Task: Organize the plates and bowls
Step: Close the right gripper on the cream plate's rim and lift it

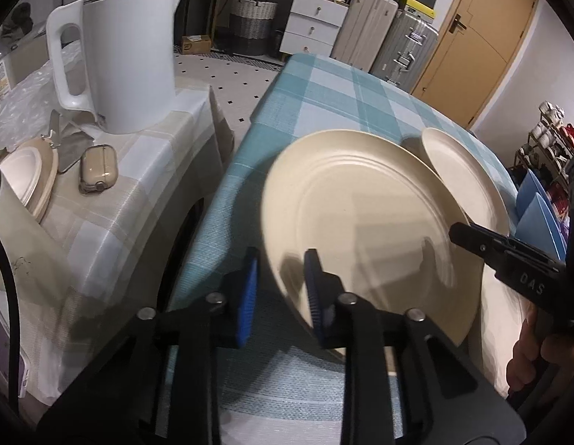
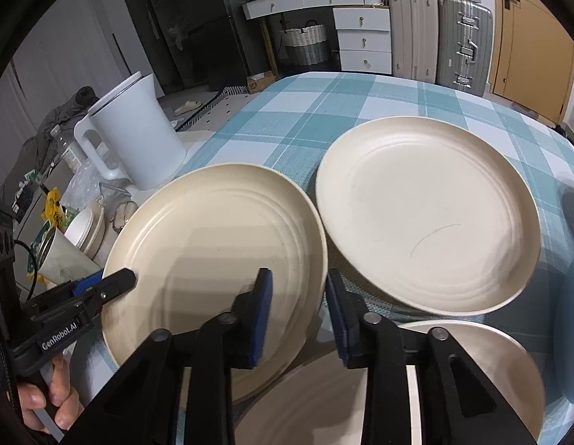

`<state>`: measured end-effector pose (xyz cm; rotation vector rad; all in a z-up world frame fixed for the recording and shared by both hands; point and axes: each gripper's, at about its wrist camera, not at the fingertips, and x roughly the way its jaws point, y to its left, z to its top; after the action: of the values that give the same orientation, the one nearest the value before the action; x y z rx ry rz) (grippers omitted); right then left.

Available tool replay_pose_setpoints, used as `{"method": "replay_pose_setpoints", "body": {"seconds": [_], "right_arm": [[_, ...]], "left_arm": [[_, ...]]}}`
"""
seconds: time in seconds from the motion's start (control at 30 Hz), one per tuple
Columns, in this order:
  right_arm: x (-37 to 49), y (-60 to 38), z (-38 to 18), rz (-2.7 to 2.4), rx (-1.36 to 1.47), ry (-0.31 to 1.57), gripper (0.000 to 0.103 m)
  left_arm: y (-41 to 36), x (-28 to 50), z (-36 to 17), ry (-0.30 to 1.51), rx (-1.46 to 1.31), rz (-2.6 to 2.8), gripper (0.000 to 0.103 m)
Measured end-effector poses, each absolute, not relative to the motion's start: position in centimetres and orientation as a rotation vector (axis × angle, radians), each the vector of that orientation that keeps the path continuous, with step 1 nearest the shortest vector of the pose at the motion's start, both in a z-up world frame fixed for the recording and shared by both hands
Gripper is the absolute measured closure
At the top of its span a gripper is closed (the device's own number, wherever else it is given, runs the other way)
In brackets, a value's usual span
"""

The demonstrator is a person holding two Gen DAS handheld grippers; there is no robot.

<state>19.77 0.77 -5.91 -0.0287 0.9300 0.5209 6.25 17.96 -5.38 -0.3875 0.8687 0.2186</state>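
A large cream plate lies over the near left part of the blue checked table. My left gripper is shut on its left rim, one blue pad above and one outside; it also shows in the right wrist view. My right gripper is shut on the same plate's right rim, and its black tip shows in the left wrist view. A second cream plate rests just to the right. A third plate lies nearest, partly under my right gripper.
A white kettle stands on a beige checked side table to the left, with a lidded bowl, an earbud case and a paper cup. Blue plates stand at the right edge. Suitcases, drawers and a door are behind.
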Motion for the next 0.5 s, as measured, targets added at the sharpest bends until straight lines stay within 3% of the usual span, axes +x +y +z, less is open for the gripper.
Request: {"method": "replay_pose_setpoints", "body": {"seconds": [0.5], "right_arm": [[19.27, 0.66, -5.44, 0.492, -0.044, 0.910, 0.083]], "left_arm": [[17.28, 5.77, -4.53, 0.841, -0.335, 0.234, 0.087]]}}
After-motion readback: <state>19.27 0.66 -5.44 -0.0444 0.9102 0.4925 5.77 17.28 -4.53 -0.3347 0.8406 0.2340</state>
